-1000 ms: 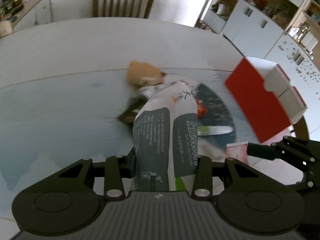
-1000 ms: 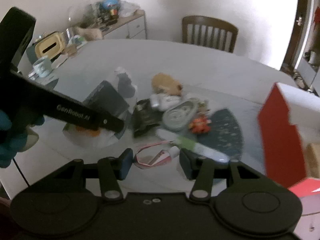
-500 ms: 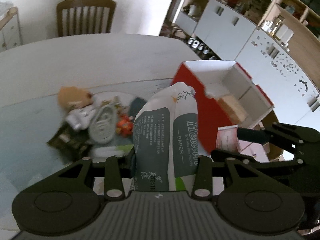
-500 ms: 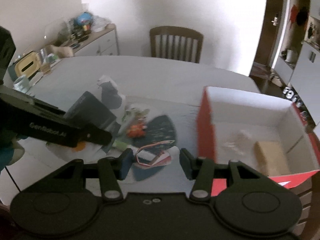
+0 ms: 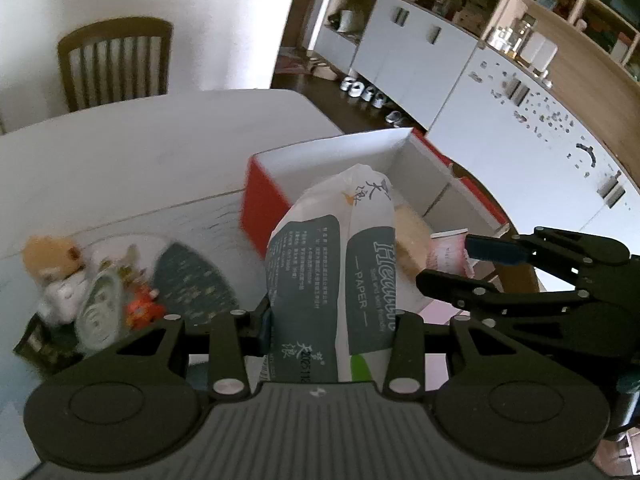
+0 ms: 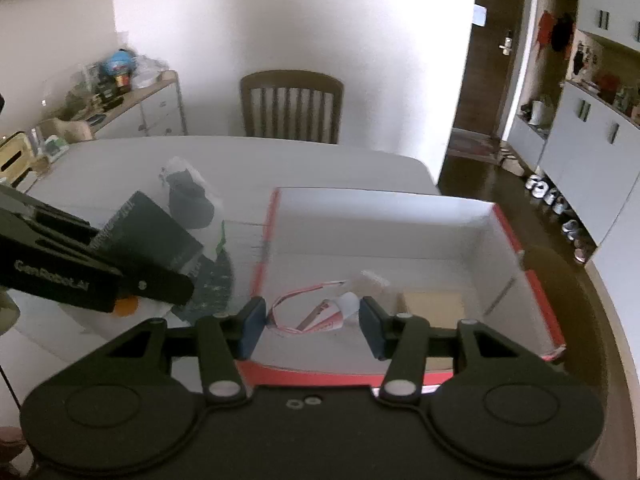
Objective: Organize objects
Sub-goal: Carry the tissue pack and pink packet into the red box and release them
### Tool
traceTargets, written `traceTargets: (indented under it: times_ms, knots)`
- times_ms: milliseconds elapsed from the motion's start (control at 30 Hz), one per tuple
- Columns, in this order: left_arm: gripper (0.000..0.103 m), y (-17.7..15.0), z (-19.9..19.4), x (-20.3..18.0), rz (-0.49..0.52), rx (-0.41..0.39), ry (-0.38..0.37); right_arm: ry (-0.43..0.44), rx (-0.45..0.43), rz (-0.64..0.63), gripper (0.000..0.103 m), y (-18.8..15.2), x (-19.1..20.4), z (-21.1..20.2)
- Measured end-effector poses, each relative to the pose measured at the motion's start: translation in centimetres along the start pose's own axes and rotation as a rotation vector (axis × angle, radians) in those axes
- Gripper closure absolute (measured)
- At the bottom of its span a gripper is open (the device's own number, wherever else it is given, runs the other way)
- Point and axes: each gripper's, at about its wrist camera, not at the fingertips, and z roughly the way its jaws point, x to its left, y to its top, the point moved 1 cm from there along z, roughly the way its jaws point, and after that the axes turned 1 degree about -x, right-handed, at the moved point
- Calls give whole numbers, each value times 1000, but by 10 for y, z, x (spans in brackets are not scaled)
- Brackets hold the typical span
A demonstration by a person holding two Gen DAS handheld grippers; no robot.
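Tissue pack (image 5: 332, 280), white and grey with printed lettering, sits upright between the fingers of the left gripper (image 5: 330, 320), both pads pressed against its sides; the grip is firm. Its top end rises in front of the red box (image 5: 260, 204), whose white interior lies open on the table (image 5: 120, 168). A small pink-and-white packet (image 6: 320, 314) is clamped between the blue pads of the right gripper (image 6: 312, 322), over the box interior. Inside the box, a tan block (image 6: 432, 306) lies on the floor just right of the packet. Left of the box, a plush toy (image 5: 48, 256) and small clutter remain on the table.
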Motion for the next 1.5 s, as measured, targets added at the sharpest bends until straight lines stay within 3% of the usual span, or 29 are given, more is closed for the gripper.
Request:
traceTargets:
  times_ms: [233, 533, 1033, 1367, 1500]
  knots:
    - [63, 29, 28, -43, 66, -10, -7, -41, 8, 33, 52, -3, -44, 9]
    - [63, 57, 85, -69, 115, 44, 40, -77, 35, 21, 52, -11, -77, 28]
    - [62, 74, 185, -66, 173, 221, 203, -33, 182, -49, 53, -26, -77, 89]
    - [61, 70, 210, -69, 224, 281, 239, -21, 244, -58, 53, -30, -79, 107]
    - [56, 67, 214, -69, 229, 301, 234, -22, 259, -36, 52, -29, -85, 111]
